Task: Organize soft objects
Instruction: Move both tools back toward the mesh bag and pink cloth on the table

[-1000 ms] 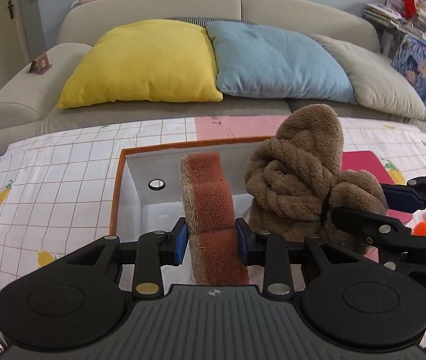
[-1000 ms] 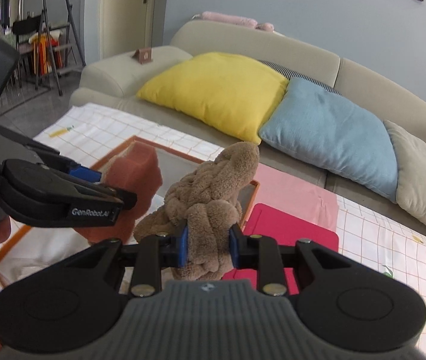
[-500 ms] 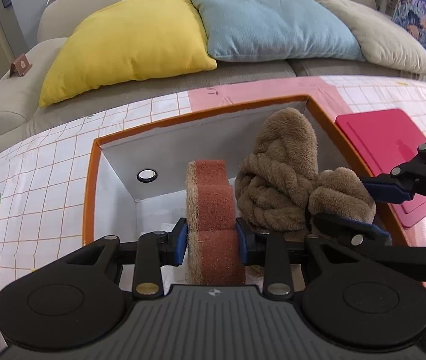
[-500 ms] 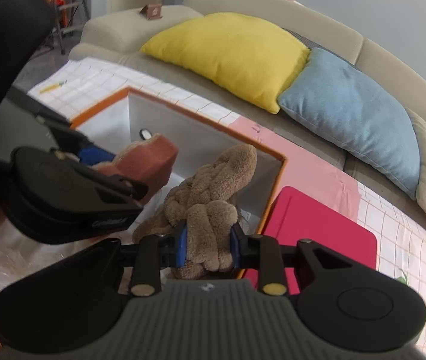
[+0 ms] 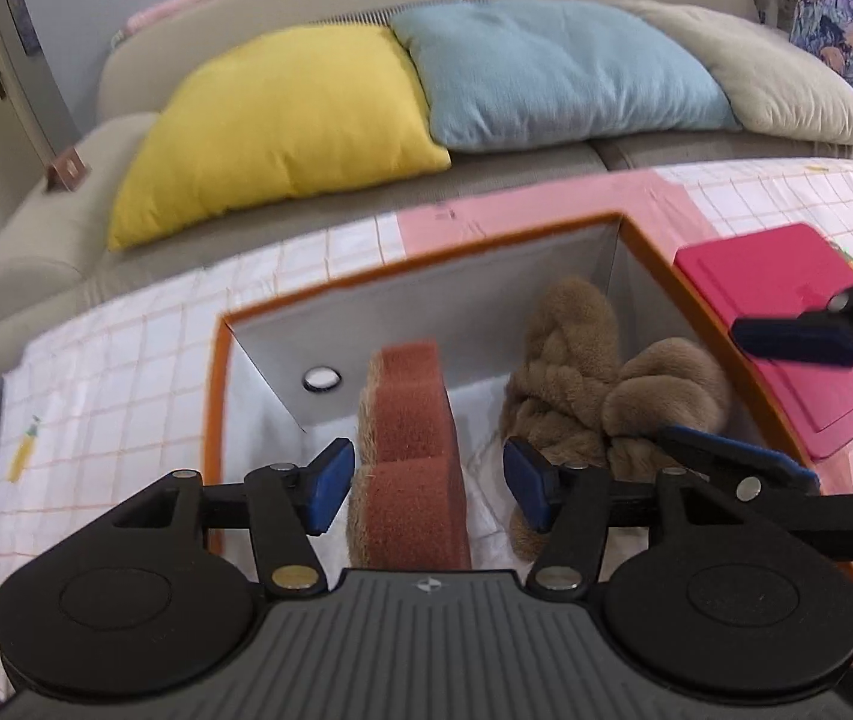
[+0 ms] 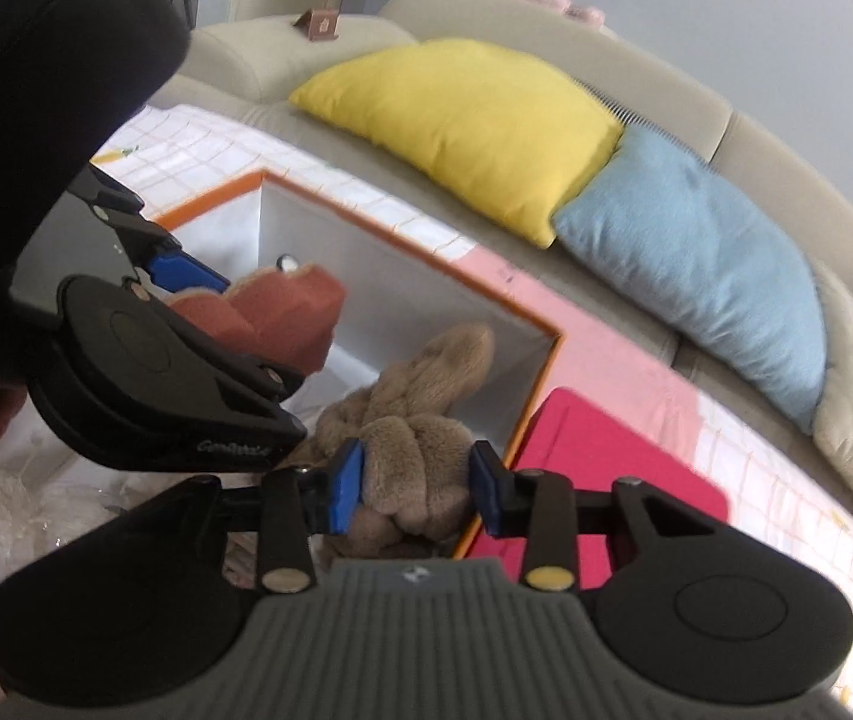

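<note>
Inside the orange-rimmed box (image 5: 215,420), the left hand-held gripper (image 5: 426,489) has just been opening; its blue pads stand clear of the reddish-brown sponge (image 5: 411,456) that is upright between them. Beside it, the right hand-held gripper (image 6: 417,489) has also just been opening around the brown plush toy (image 6: 414,426), its left pad touching the fur and its right pad just off it. A red board (image 5: 786,312) lies right of the box. Beyond are a yellow pillow (image 5: 282,120) and a blue pillow (image 5: 552,66) on the sofa (image 5: 36,228).
</note>
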`<move>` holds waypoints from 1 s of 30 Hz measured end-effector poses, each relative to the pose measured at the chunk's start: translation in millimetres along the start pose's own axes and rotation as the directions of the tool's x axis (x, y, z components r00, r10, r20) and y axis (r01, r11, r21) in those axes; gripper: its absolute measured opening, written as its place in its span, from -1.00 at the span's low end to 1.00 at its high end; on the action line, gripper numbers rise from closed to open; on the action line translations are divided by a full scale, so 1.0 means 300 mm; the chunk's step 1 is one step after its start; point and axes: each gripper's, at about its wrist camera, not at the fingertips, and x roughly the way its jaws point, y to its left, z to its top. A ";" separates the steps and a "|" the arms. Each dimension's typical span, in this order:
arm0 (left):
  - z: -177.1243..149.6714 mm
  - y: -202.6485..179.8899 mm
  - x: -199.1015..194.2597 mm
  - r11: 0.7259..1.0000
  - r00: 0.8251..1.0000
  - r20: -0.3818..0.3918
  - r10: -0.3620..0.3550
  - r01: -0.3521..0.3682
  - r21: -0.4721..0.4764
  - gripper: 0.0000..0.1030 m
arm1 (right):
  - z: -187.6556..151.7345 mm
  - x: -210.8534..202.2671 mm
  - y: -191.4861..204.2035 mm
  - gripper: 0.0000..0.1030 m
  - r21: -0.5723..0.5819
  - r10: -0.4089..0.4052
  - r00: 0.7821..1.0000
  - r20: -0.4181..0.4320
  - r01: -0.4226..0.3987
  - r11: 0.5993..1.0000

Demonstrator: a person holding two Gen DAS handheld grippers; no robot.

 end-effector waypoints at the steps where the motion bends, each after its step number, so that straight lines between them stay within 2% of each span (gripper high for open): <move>1: 0.003 -0.004 -0.021 1.000 1.000 0.017 0.008 -0.008 0.003 0.32 | -0.001 -0.017 -0.001 -0.08 -0.003 -0.018 1.000 0.015 0.018 1.000; 2: 0.008 -0.009 -0.043 1.000 0.999 0.037 0.021 -0.021 0.004 0.35 | -0.005 -0.037 -0.004 0.03 -0.004 -0.033 0.999 0.033 0.033 0.999; 5: 0.016 -0.018 -0.113 0.998 0.995 0.085 0.058 -0.057 -0.015 0.38 | -0.015 -0.097 -0.023 0.04 0.015 -0.054 0.997 0.061 0.054 0.998; 7: 0.016 -0.022 -0.164 0.998 0.991 0.120 0.054 -0.050 -0.037 0.38 | -0.029 -0.144 -0.043 0.07 0.044 -0.072 0.994 0.080 0.068 0.997; 13: 0.008 -0.053 -0.339 0.994 0.973 0.232 -0.012 0.037 -0.102 0.42 | -0.089 -0.297 -0.113 0.18 0.194 -0.103 0.989 0.109 0.080 0.978; 17: -0.020 -0.109 -0.436 0.991 0.957 0.282 -0.066 0.096 -0.097 0.49 | -0.157 -0.397 -0.149 0.20 0.265 -0.126 0.987 0.095 0.096 0.959; 20: -0.046 -0.150 -0.484 0.984 0.949 0.295 -0.112 0.148 -0.102 0.52 | -0.217 -0.468 -0.176 0.21 0.313 -0.144 0.986 0.083 0.112 0.943; 24: -0.084 -0.194 -0.525 0.958 0.939 0.278 -0.203 0.249 -0.141 0.52 | -0.307 -0.557 -0.209 0.28 0.407 -0.171 0.983 0.064 0.130 0.904; 30: -0.150 -0.260 -0.573 0.939 0.930 0.270 -0.249 0.300 -0.167 0.52 | -0.442 -0.646 -0.230 0.28 0.489 -0.175 0.985 0.006 0.150 0.859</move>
